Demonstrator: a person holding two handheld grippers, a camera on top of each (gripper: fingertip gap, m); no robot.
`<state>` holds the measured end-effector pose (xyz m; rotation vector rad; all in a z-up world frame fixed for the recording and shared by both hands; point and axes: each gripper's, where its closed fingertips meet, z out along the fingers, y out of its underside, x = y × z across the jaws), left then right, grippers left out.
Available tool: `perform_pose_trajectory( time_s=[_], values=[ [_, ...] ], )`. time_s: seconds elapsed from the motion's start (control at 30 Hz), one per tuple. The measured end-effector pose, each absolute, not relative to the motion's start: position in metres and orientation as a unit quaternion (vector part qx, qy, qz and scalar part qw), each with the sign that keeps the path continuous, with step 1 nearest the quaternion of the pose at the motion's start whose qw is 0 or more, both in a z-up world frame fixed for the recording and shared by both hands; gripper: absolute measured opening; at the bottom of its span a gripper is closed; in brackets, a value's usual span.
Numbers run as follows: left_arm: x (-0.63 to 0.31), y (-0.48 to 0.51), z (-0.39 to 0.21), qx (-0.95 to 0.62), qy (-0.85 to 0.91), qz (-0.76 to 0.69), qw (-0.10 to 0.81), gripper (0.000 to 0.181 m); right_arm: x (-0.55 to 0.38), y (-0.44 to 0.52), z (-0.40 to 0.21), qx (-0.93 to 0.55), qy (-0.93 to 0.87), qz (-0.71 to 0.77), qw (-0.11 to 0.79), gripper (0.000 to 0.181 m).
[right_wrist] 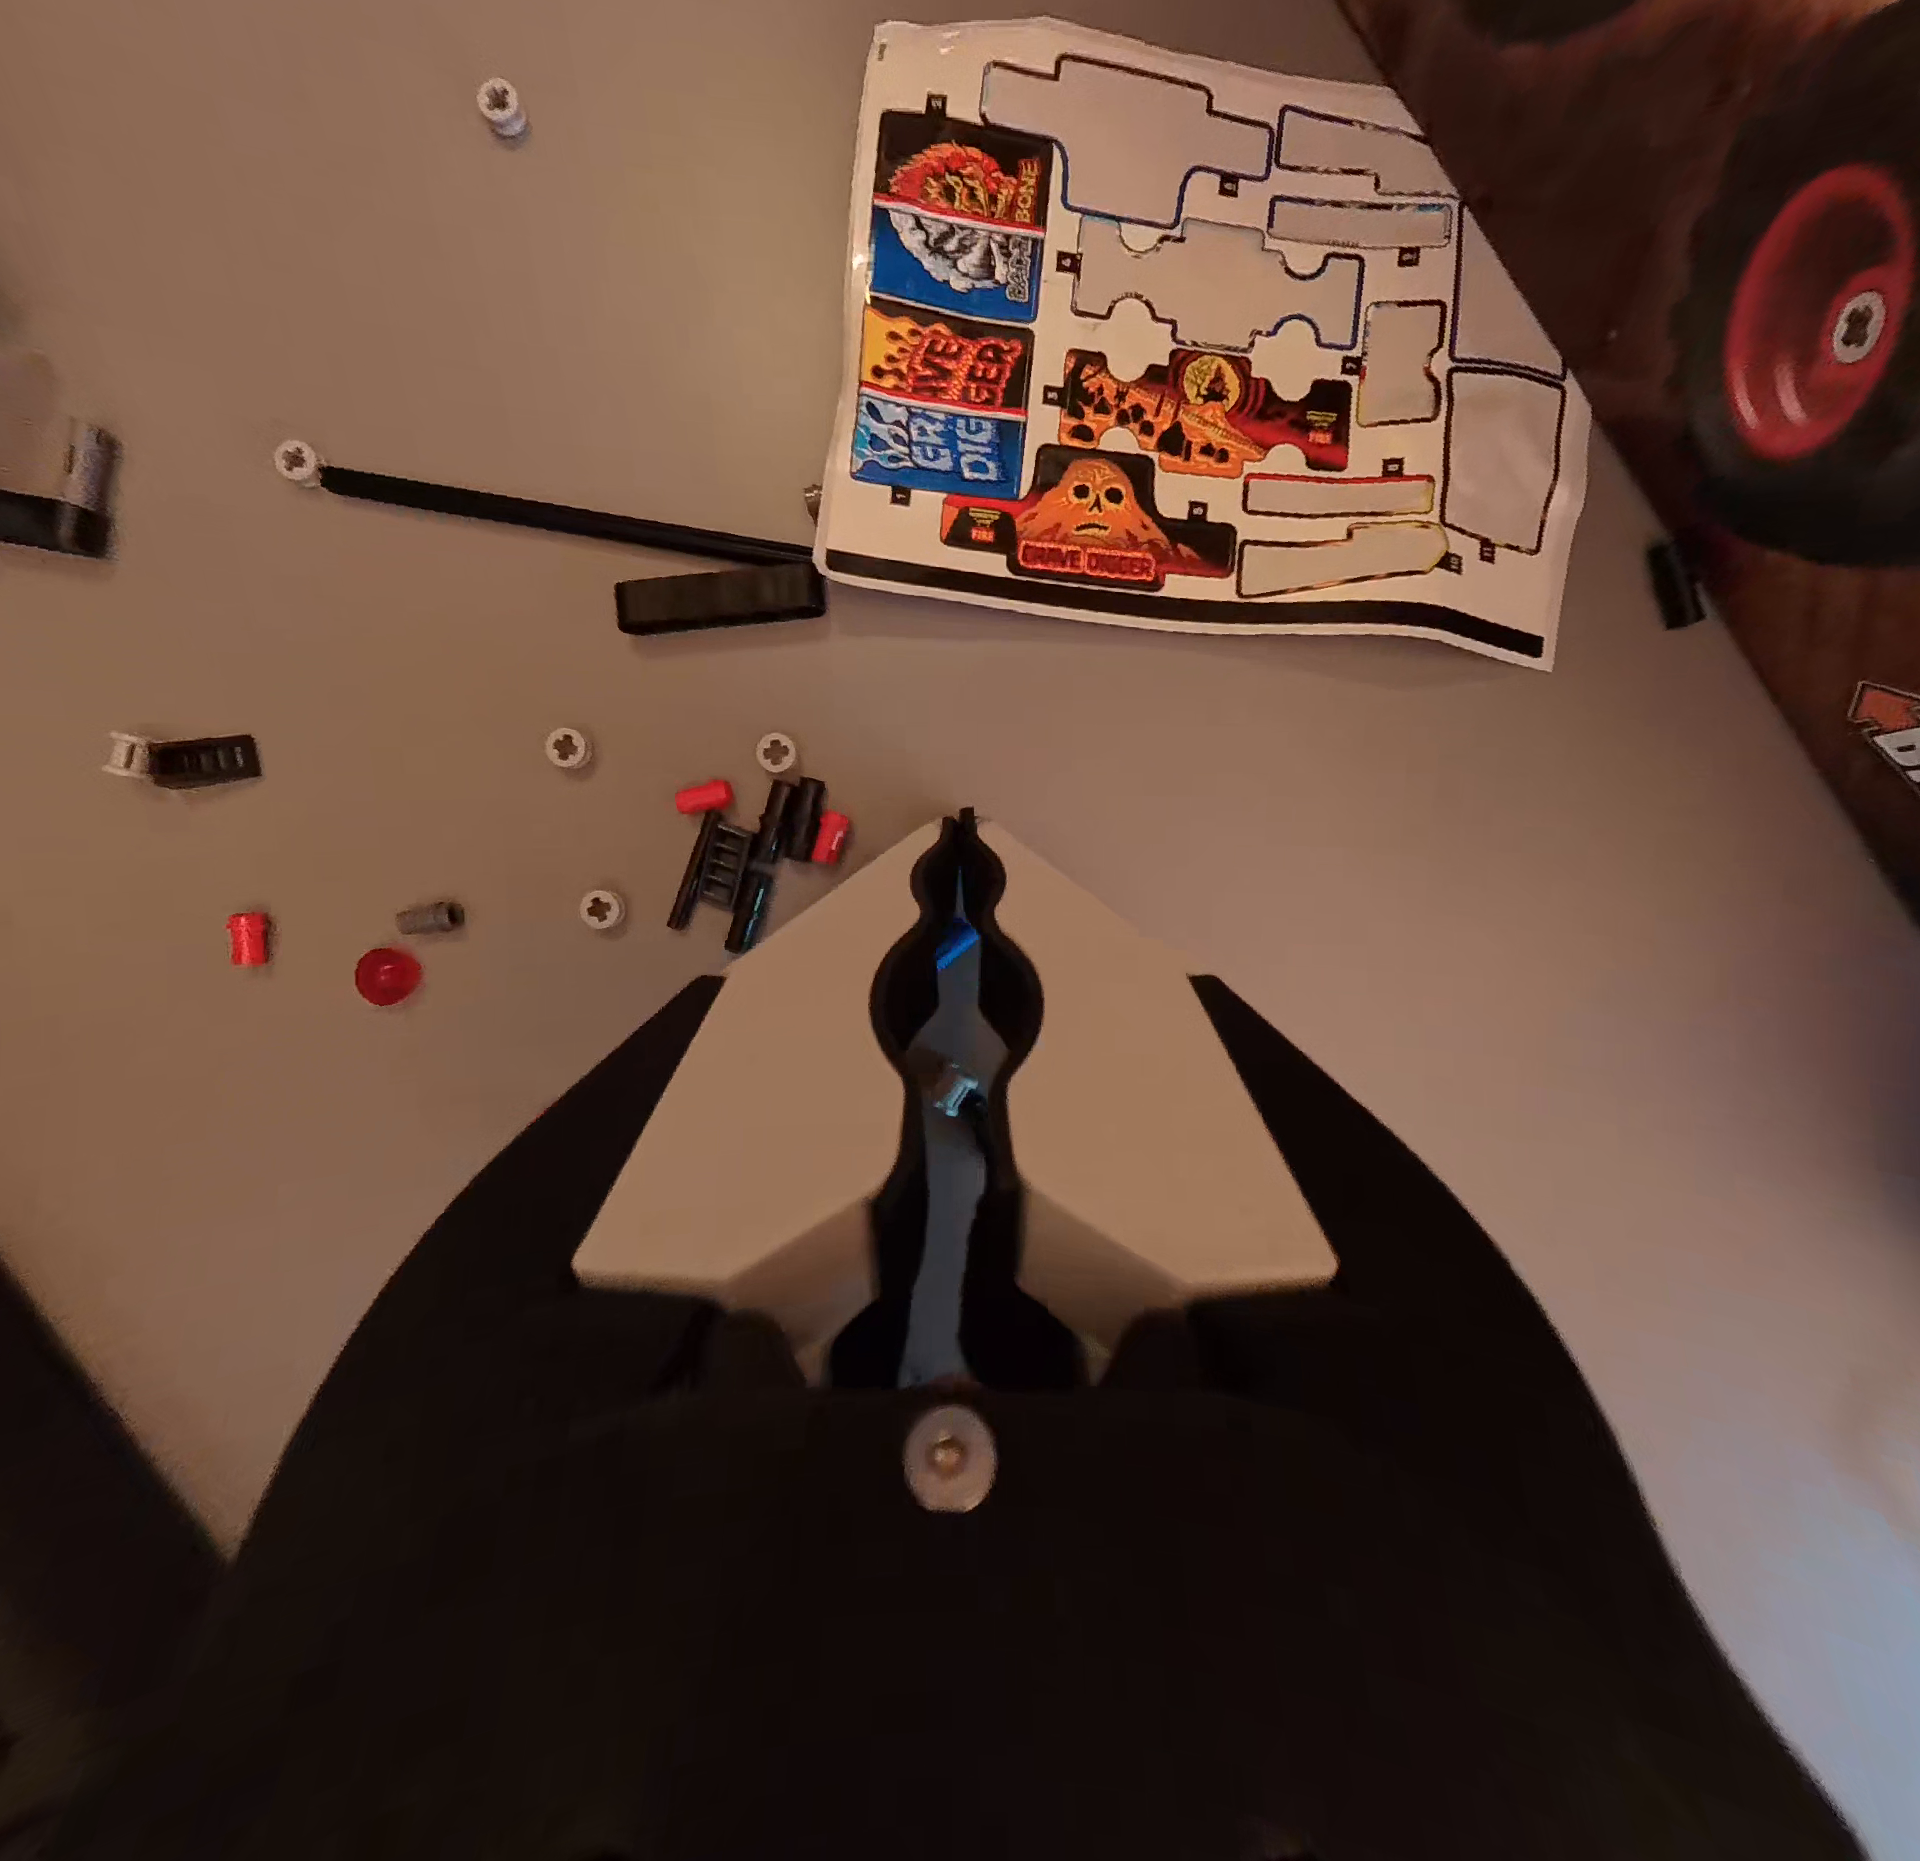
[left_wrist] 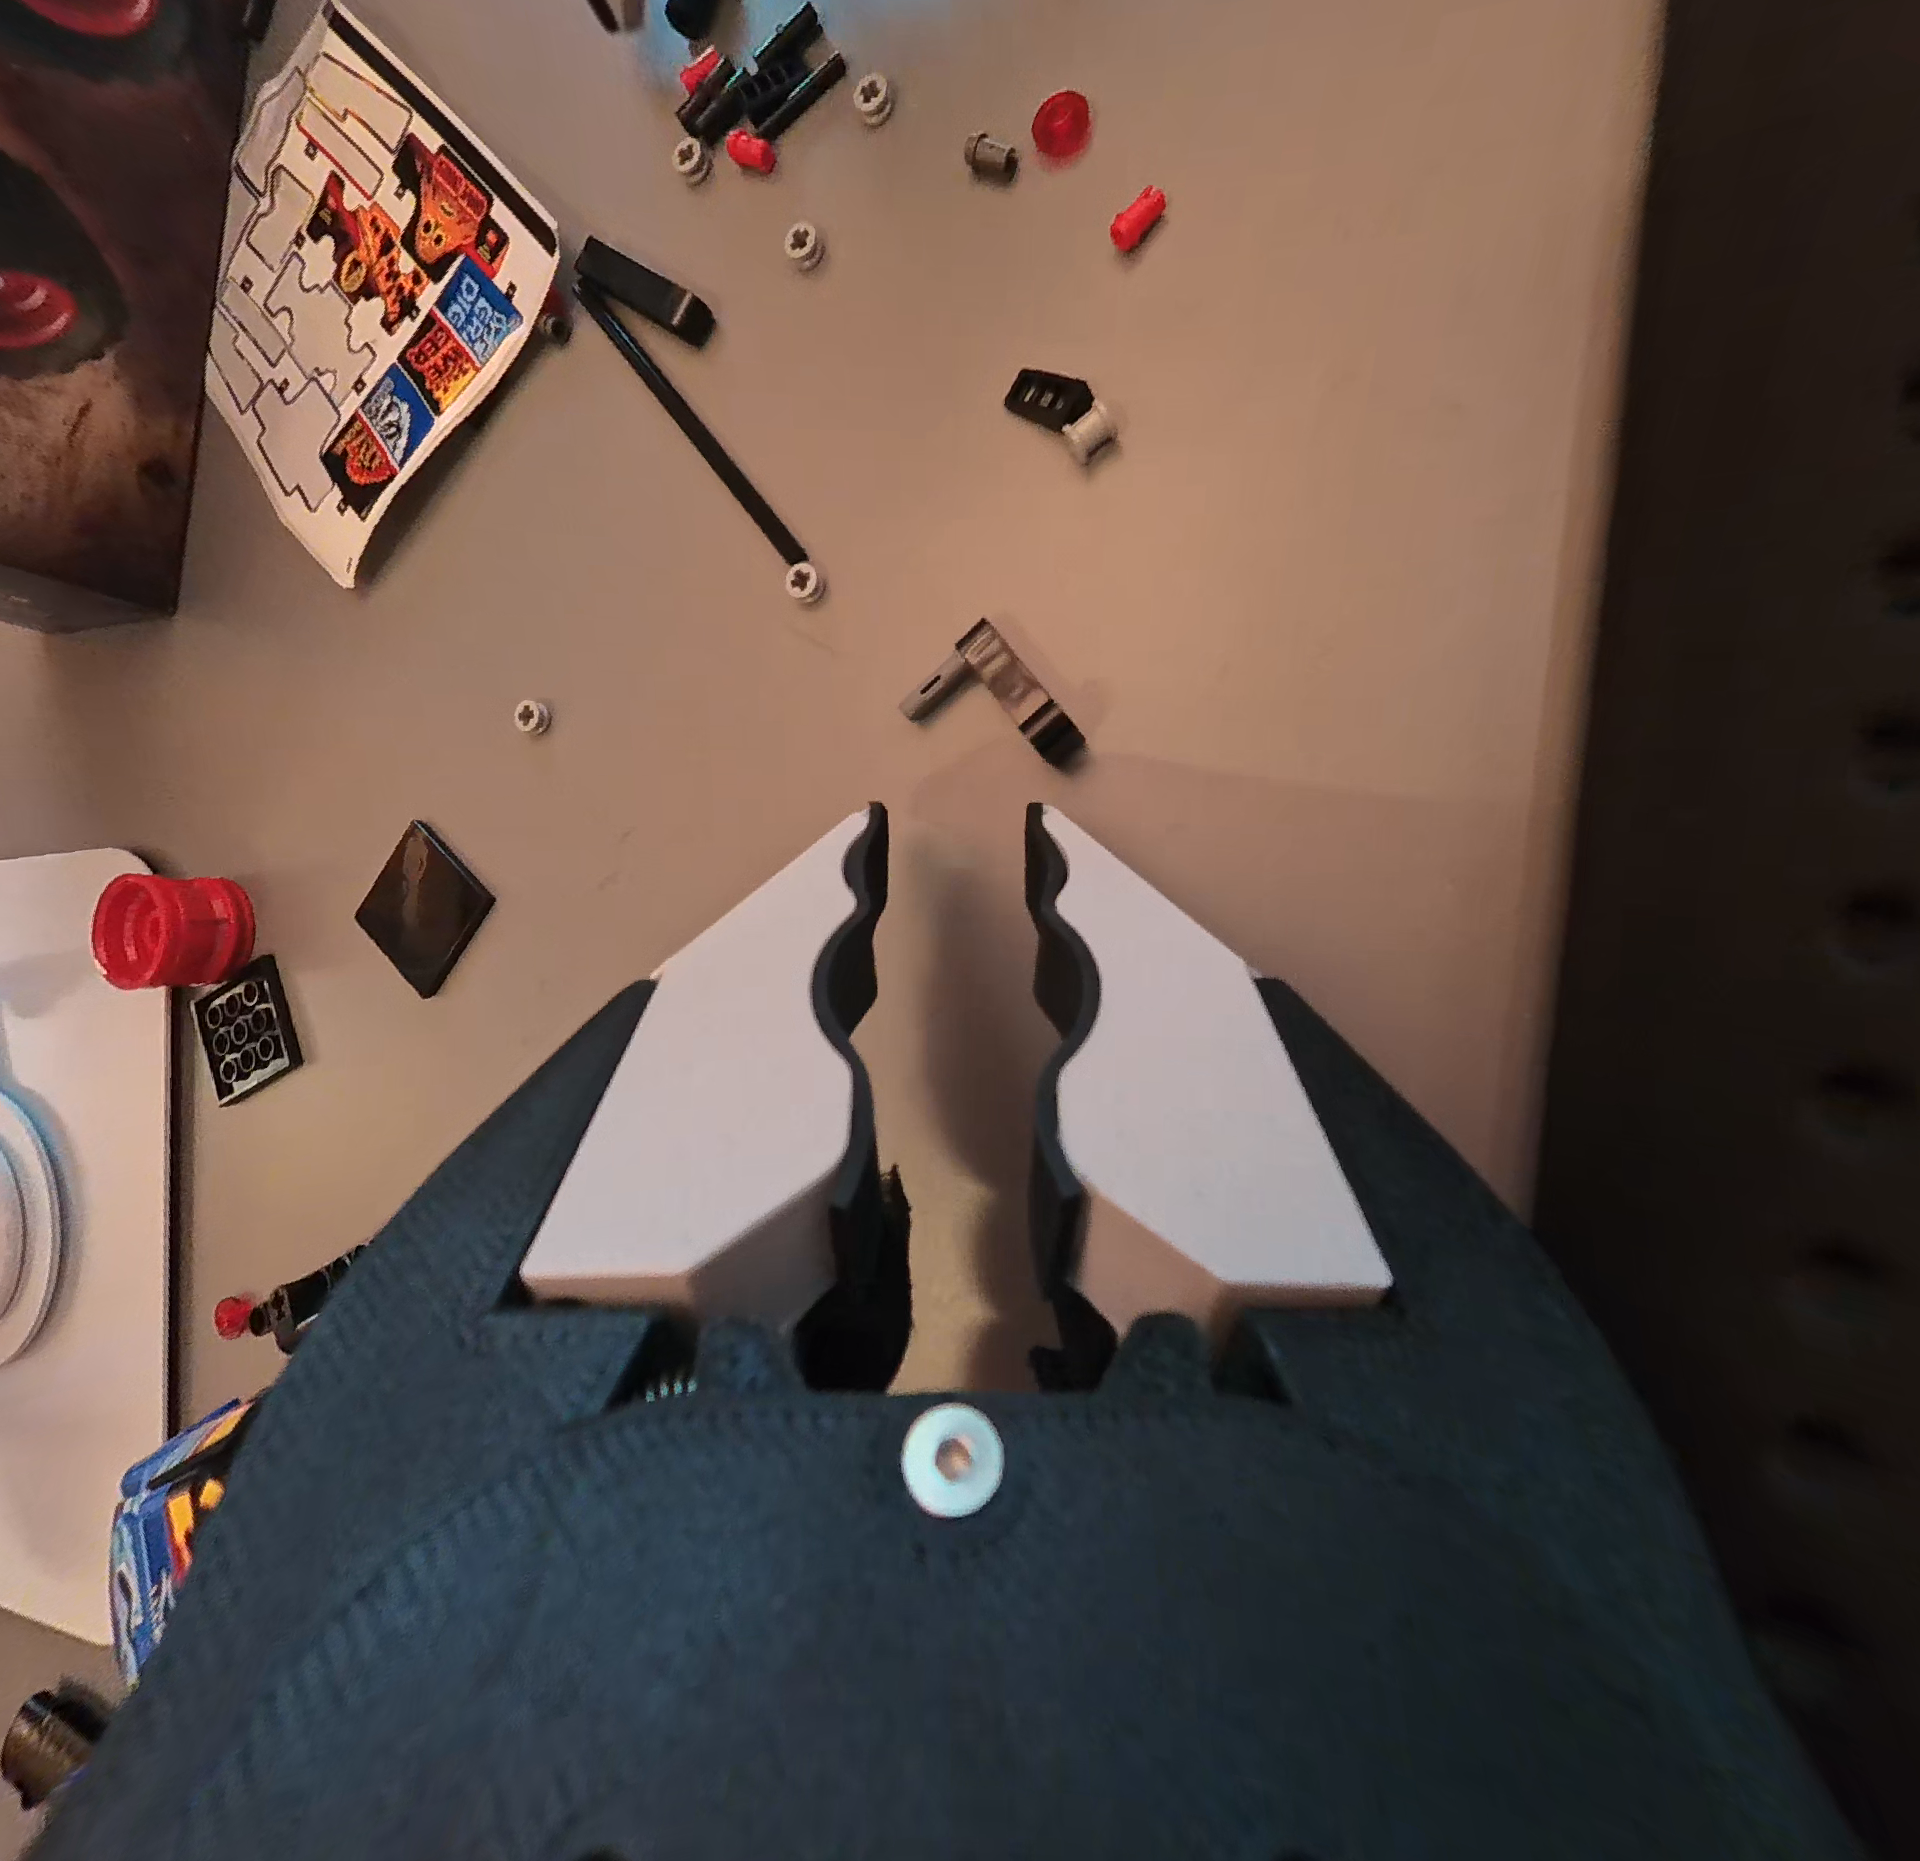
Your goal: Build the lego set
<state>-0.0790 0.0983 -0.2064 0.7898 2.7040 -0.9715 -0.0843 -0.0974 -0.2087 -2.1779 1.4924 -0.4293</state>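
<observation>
My left gripper (left_wrist: 956, 814) is open with nothing between its fingers, just above the grey table (left_wrist: 1299, 564). A grey and black L-shaped piece (left_wrist: 997, 694) lies a little ahead of its tips, to the right. My right gripper (right_wrist: 961, 822) has its fingertips closed together. A small blue bit (right_wrist: 956, 949) shows in the slit behind the tips; I cannot tell whether it is gripped or lies below. A black ladder-like piece with red pins (right_wrist: 758, 855) lies just left of the right fingers and also shows in the left wrist view (left_wrist: 764, 81).
A sticker sheet (right_wrist: 1195, 336) lies beside the set's box (right_wrist: 1766, 305). A long black axle (left_wrist: 686, 419), a black beam (left_wrist: 644, 289), a black tile (left_wrist: 424, 907), a red hub (left_wrist: 171, 928) and small grey bushes lie scattered. The table edge (left_wrist: 1600, 668) runs along the right. Across from one pair of fingers to the other is roughly 20 centimeters. From my left tips it is roughly 12 centimeters to the black tile (left_wrist: 424, 907); from my right, 20 centimeters.
</observation>
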Motion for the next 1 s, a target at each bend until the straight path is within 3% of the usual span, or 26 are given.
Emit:
perform_pose_trajectory(
  time_s=[0.3,1.0],
  values=[
    [-0.079,0.098,-0.207,0.26,0.905,-0.327,0.074,0.025,-0.095,-0.115,-0.19,-0.762,0.56,-0.175,0.273,0.012],
    [-0.079,0.1,-0.206,0.262,0.905,-0.327,0.072,0.026,-0.11,-0.114,-0.203,-0.791,0.534,-0.15,0.259,0.014]
  ],
)
